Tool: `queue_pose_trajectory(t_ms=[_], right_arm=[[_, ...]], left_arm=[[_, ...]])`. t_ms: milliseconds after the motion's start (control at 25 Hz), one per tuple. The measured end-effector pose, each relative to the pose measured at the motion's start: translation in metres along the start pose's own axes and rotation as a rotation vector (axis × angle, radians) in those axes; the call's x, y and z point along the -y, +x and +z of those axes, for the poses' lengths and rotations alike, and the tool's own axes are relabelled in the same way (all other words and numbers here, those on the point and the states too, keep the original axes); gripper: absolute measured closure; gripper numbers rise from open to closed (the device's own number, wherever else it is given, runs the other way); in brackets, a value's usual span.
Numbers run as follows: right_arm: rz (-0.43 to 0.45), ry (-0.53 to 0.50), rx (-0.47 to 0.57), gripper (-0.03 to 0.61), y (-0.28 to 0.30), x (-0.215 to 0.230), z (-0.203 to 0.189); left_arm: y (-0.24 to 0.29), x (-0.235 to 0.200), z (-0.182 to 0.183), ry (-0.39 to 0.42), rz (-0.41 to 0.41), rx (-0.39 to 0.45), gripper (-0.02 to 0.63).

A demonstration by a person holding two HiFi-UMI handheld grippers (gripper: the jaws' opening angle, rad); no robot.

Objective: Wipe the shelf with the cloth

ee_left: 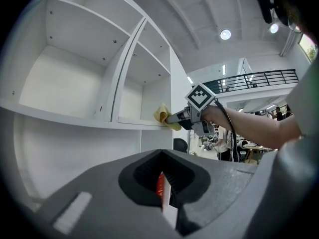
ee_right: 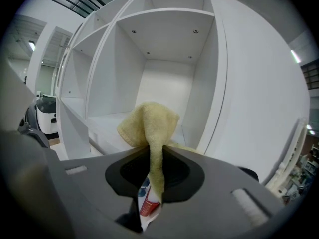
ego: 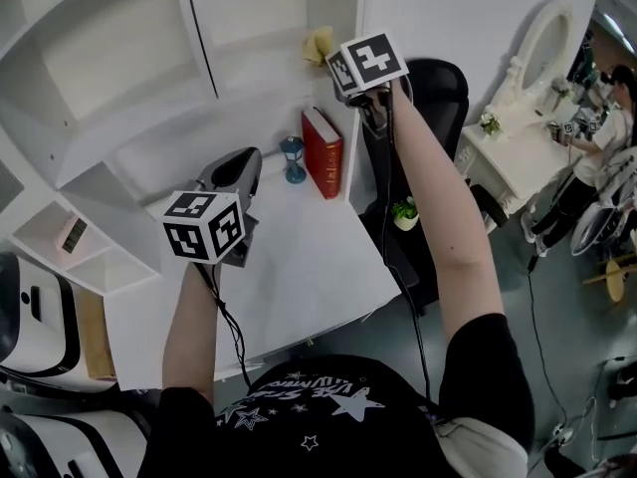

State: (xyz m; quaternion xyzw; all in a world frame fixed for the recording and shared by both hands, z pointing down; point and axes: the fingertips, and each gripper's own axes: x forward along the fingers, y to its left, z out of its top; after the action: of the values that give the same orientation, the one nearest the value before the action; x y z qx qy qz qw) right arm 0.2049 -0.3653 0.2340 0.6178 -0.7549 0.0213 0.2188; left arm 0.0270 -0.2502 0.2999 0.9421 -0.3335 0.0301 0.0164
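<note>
Left gripper (ee_left: 162, 195): jaws together, nothing between them.
Right gripper (ee_right: 152, 183): jaws pinch the cloth (ee_right: 149, 126).
Right arm: stretched out, past the left gripper.

Steep overhead; both others facing shelf (ee_right: 107, 127)

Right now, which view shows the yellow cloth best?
The right gripper view: the cloth sits large and centred, pinched between the jaws. The left gripper view shows it small at the shelf; the head view, only a corner.
</note>
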Motion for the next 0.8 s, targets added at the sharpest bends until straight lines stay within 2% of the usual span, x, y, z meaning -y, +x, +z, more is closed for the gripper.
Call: queue_pose_trajectory(t_ms=[320,560,800], right_arm=[[0.041,-0.03,0.082,0.496,-0.025,-0.025,-0.023],[0.094,-0.047,0.088,0.495,-0.031,-0.057,-0.074],[0.099,0.021,0.094,0.497,-0.054,-0.074,-0.128]], left_arm=[[-0.011,0.016,-0.02,-0.015,0.04,-0.024,0.611],[-0.021,0.029,-0.055,-0.048,0.068,-0.066,0.611],[-0.033,0.039,-0.092,-0.069,0.03,-0.117,0.611]])
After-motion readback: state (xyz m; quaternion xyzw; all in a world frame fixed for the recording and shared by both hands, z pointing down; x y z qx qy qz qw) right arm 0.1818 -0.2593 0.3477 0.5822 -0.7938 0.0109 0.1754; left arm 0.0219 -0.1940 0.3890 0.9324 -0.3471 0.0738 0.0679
